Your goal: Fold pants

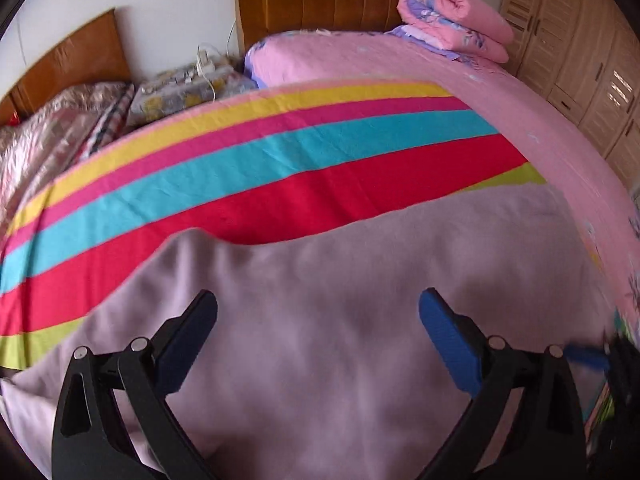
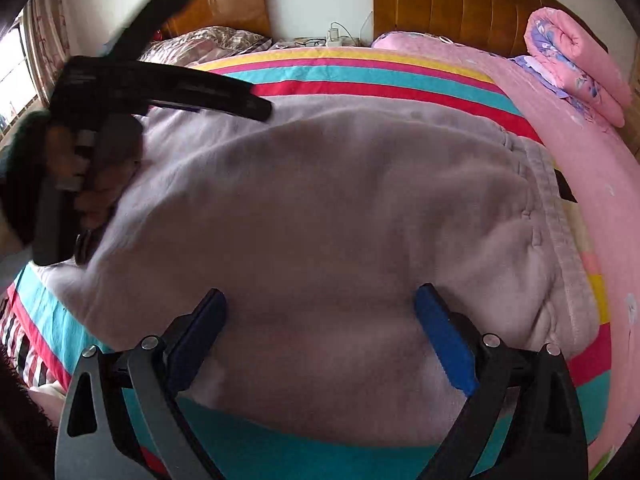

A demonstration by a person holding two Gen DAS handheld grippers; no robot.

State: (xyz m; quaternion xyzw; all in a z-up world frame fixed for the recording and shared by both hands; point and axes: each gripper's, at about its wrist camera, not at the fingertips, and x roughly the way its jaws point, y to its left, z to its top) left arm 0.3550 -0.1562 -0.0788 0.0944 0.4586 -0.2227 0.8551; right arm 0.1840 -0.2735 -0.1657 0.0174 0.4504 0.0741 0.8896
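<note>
The pants [image 2: 320, 208], pale lilac fleece, lie spread on the striped sheet [image 1: 260, 168] of the bed, waistband [image 2: 548, 200] toward the right. The left gripper [image 1: 318, 332] and right gripper [image 2: 320, 324] both hover over the fabric with jaws wide and nothing held. Risk: thick fleece may be pinched through one layer only, so the fold drags unevenly. The sheet beneath may also be caught and lifted with the garment.
</note>
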